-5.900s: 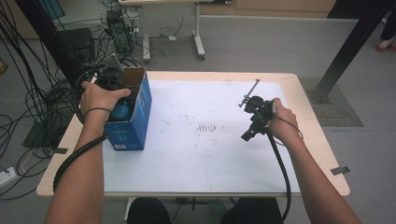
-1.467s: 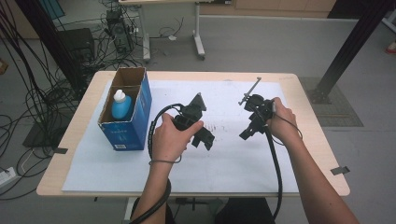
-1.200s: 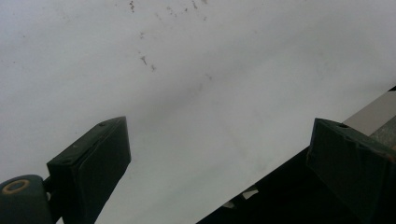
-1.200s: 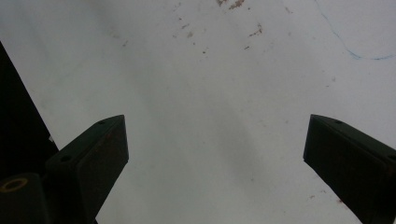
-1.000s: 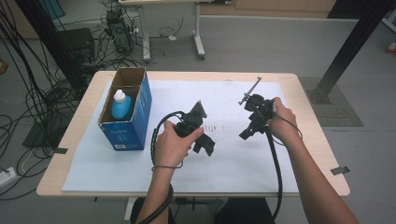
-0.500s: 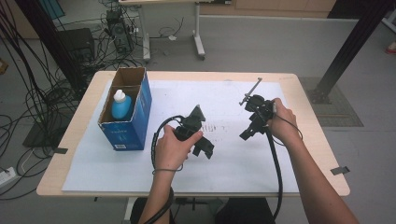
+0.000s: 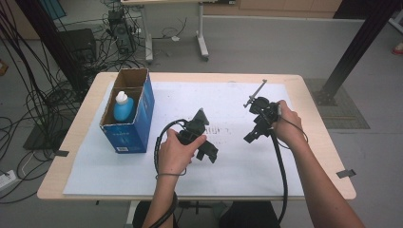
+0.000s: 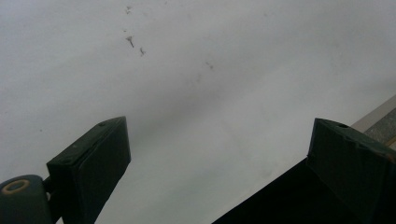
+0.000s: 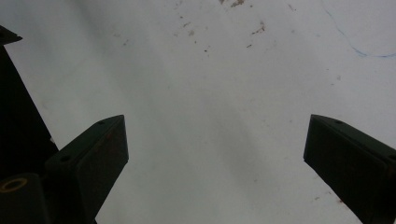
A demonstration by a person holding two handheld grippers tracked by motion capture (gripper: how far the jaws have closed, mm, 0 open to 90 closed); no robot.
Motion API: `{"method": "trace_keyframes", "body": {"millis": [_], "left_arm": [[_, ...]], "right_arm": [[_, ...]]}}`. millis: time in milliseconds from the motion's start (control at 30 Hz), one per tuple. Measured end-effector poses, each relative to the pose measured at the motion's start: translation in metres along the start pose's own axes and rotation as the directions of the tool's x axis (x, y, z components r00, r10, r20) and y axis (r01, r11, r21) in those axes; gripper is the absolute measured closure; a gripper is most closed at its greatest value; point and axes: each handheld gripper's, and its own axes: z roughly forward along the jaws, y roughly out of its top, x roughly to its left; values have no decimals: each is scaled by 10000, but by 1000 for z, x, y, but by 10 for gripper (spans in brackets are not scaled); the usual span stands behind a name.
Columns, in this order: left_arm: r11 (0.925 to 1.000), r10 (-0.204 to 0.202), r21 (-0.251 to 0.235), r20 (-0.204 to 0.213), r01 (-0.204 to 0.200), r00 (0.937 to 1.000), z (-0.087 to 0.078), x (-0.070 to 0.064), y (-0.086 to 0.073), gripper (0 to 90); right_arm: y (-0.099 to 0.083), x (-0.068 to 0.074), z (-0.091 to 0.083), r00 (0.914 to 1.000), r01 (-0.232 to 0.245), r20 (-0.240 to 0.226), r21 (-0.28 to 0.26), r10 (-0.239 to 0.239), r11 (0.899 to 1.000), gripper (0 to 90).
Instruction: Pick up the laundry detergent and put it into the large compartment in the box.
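lower centre of the high view: the left gripper [image 7: 205,149] hangs over the white sheet [image 7: 237,161], jaws set wide apart, holding nothing. right of centre, the right gripper [image 7: 251,137] is likewise spread wide and empty above the sheet. upper left: the blue bottle [image 7: 123,107] stands upright inside the cardboard box [image 7: 138,124], well apart from both grippers. step in hand, judged: placement appears complete, with both grippers idle. whether the jaw tips touch the sheet cannot be told. next move: none for the bottle; keep jaws clear.
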Motion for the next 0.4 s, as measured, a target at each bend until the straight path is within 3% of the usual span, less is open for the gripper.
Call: {"method": "trace_keyframes", "body": {"millis": [400], "left_arm": [[9998, 15, -217, 48, -14, 10000, -3, -2, -3, 64]], "right_arm": [[-4, 7, -2, 9999, 90, 128, -42, -89, 10000, 63]]}}
